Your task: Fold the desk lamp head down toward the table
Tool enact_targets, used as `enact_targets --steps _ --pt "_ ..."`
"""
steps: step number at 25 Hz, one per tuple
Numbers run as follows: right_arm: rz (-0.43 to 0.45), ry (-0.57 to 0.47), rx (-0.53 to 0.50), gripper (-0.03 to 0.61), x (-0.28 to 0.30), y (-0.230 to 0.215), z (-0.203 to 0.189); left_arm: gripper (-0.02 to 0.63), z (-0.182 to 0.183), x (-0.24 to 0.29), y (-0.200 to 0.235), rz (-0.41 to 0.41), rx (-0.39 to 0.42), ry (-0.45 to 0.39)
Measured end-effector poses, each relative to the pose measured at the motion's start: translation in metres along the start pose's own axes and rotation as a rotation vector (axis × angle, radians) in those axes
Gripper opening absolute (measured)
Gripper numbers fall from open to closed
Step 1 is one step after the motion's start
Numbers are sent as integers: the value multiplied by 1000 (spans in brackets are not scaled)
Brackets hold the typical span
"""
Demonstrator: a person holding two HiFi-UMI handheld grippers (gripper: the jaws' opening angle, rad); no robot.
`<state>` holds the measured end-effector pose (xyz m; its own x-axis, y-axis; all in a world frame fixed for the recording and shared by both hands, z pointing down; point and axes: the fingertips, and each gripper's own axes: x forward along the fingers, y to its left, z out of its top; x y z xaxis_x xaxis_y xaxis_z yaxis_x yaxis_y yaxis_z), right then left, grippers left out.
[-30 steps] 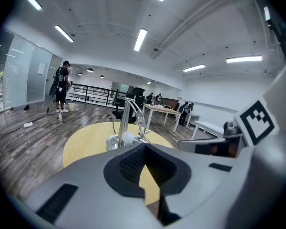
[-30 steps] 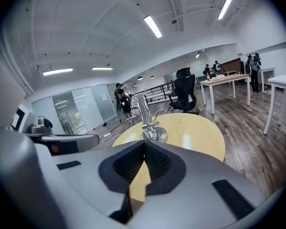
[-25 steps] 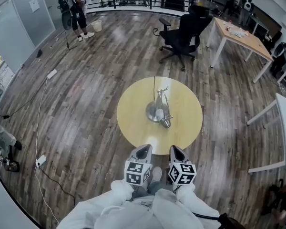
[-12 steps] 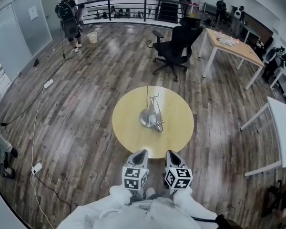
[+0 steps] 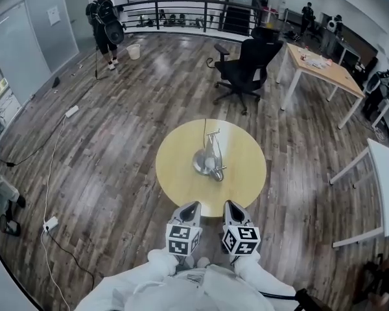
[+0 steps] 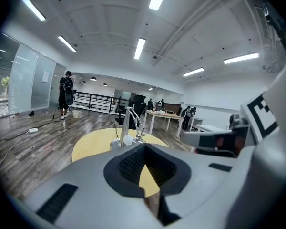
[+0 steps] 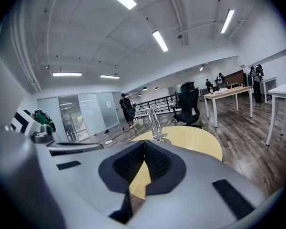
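A chrome desk lamp (image 5: 209, 159) stands in the middle of a round yellow table (image 5: 175, 180). Its thin metal arms rise from a round base, and a white bulb sits low beside the base. The left gripper view shows the lamp (image 6: 129, 127) ahead on the table (image 6: 93, 144); in the right gripper view the lamp (image 7: 155, 124) also stands ahead. My left gripper (image 5: 190, 208) and right gripper (image 5: 229, 207) are held side by side just short of the table's near edge. Both are shut and empty, well apart from the lamp.
A black office chair (image 5: 246, 67) stands beyond the table. A wooden desk (image 5: 324, 67) is at the back right and a white table (image 5: 386, 186) at the right. A person with a backpack (image 5: 104, 24) stands far back left. Cables (image 5: 52, 173) lie on the floor at left.
The head view has shifted a little, so the table sits slightly differently in the picture. Both grippers stay shut and side by side. The lamp has not moved. The person at the back has walked.
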<state>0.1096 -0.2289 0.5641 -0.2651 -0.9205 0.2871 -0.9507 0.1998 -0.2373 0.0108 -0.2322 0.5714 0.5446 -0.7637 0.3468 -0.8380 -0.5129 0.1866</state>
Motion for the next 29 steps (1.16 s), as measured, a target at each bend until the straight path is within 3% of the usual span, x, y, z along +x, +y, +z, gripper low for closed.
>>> enact_targets --steps 9,29 --pt "48 12 -22 12 7 13 0 0 0 2 8 12 -13 2" --pt "28 24 -16 12 6 9 -6 0 -2 1 12 17 -42 6"
